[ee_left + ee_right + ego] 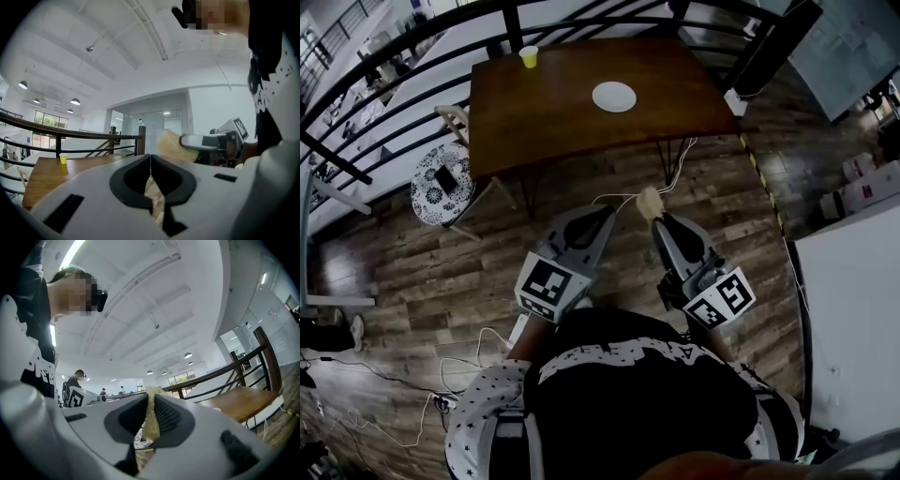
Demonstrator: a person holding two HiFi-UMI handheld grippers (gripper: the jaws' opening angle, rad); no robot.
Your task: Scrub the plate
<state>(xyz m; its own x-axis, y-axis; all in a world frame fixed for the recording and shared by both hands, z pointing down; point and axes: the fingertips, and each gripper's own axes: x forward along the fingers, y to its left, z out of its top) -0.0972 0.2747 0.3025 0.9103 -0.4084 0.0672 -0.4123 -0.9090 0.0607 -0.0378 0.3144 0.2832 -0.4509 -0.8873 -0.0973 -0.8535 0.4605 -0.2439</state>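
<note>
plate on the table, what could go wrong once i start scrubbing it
1. The plate lies loose on the smooth table. The left gripper is shut and empty, so scrubbing may push the plate around.
2. The right gripper pinches the scrub pad thin between its jaws, so it may slip out under pressure.
3. Cables lie on the floor before the table and could trip the person.
</note>
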